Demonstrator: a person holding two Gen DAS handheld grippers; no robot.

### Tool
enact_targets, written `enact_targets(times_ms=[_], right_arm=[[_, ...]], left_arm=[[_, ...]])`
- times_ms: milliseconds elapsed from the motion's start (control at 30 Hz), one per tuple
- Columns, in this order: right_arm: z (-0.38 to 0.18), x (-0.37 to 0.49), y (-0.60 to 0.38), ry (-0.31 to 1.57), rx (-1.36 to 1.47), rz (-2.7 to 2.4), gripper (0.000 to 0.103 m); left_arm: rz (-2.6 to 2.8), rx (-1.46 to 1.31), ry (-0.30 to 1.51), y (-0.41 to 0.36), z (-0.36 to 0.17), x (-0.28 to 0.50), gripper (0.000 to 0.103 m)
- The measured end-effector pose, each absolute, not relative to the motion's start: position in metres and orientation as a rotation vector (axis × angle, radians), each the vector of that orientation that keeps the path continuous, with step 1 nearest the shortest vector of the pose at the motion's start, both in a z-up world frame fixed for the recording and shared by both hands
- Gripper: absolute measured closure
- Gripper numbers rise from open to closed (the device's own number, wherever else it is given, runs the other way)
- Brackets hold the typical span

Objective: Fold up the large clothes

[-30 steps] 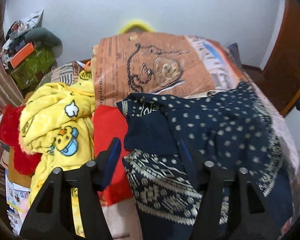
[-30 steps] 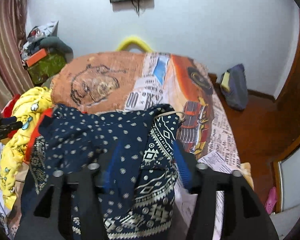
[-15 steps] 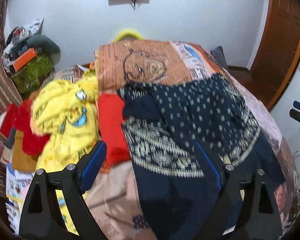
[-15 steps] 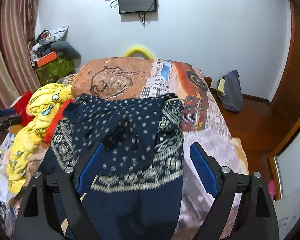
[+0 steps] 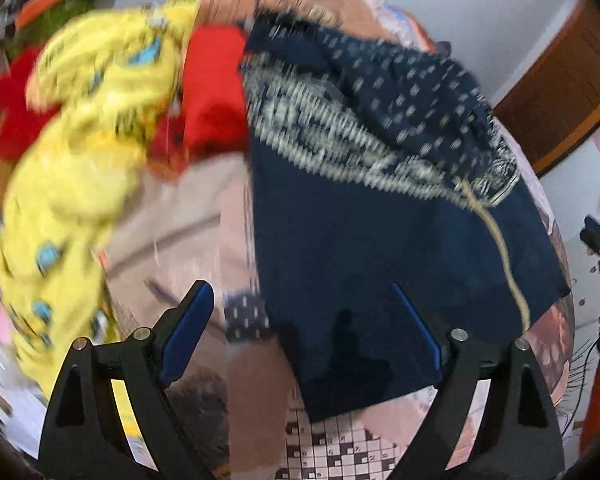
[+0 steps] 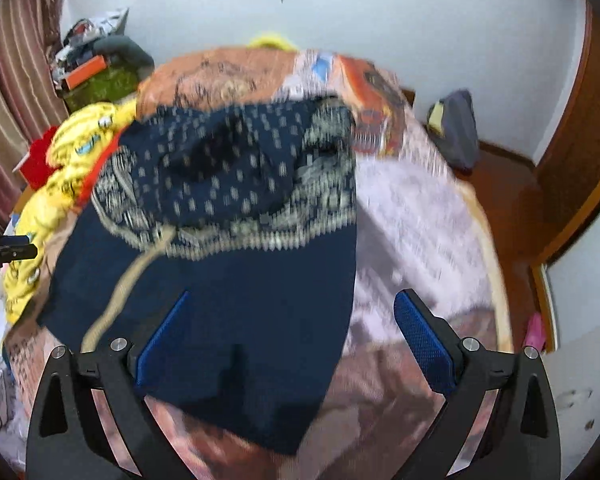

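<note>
The navy patterned garment [image 6: 236, 272] lies on the bed [image 6: 412, 224], long axis running away from both grippers. Left gripper [image 5: 304, 336] and right gripper [image 6: 296, 340], jaws just spread wide and empty, each straddle one near corner of its plain hem.

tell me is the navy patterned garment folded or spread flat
Partly folded: the navy patterned garment has its dotted upper part bunched back over the plain lower part on the bed.
</note>
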State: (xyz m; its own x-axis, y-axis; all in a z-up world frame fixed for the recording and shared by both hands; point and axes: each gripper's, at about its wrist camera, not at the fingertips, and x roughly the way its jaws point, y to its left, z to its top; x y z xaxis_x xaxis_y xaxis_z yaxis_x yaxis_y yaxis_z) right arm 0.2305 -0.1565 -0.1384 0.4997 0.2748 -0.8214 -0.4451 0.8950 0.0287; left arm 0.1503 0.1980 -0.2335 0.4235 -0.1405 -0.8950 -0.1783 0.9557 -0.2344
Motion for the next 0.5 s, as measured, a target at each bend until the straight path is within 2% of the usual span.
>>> enact_targets(times_ms=[267,400,500], right_arm=[[-0.183,0.222,-0.176,1.091,-0.130,0.407,0.004],[-0.198,0.222,-0.184,1.146,-0.058,0.416,0.005],[-0.203,0.224,-0.189,1.179,0.023,0.465,0.011]], left_arm=[[-0.028,-0.489,1.225,0.200,-0.278,0.136,0.016],[-0.079,-0.508,1.249,0.189,-0.290,0.135,0.021],[-0.090,-0.519,1.232,0.183,-0.293,0.134,0.021]])
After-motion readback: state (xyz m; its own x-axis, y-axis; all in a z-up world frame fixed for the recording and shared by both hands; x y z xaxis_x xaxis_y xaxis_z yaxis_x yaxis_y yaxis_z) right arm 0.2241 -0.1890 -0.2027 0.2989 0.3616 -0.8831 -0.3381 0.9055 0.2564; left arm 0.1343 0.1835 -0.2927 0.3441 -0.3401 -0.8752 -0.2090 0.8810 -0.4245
